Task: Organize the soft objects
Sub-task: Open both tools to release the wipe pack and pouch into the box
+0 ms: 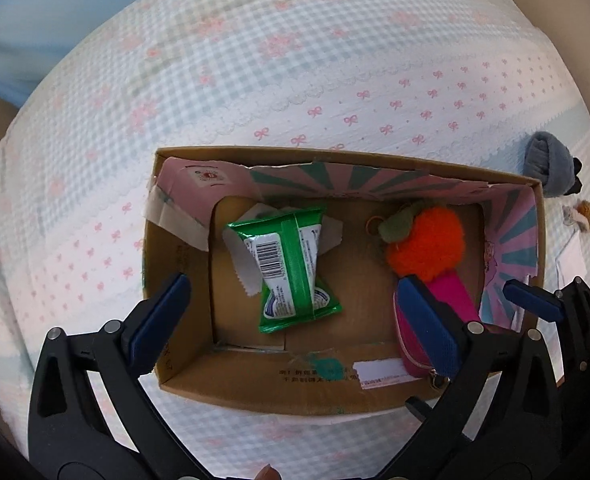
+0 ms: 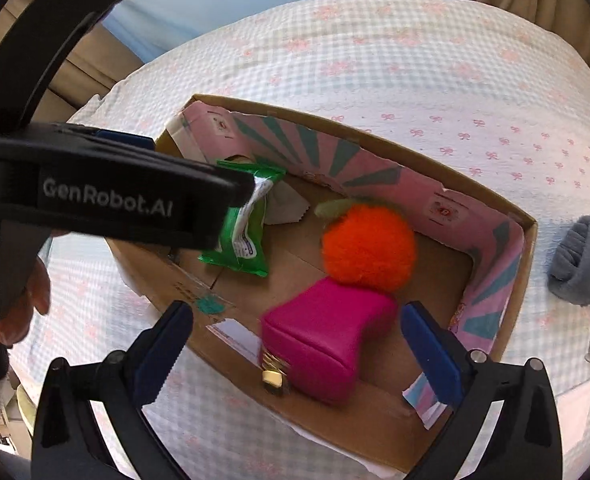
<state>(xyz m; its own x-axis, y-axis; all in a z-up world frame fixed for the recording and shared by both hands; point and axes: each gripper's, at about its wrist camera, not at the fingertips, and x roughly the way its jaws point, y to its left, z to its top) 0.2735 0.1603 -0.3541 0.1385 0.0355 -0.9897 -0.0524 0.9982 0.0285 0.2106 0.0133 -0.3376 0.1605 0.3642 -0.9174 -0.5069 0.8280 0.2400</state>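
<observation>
An open cardboard box (image 1: 255,388) (image 2: 379,440) lies on a bed. In it are a green tissue pack (image 1: 291,268) (image 2: 243,236), an orange plush fruit (image 1: 427,240) (image 2: 369,246) and a magenta pouch (image 1: 453,292) (image 2: 327,340). My left gripper (image 1: 301,316) is open above the box, empty, over the tissue pack. My right gripper (image 2: 297,340) is open above the box, with the pouch lying between its fingers, not pinched. The left gripper's body (image 2: 107,200) crosses the right wrist view. A right finger (image 1: 531,300) shows in the left wrist view.
The bed cover (image 1: 295,80) (image 2: 415,80) is checked with pink bows. A grey-blue rolled sock (image 1: 547,164) (image 2: 583,260) lies on it to the right of the box, and a small brown plush item (image 1: 583,214) lies beyond it.
</observation>
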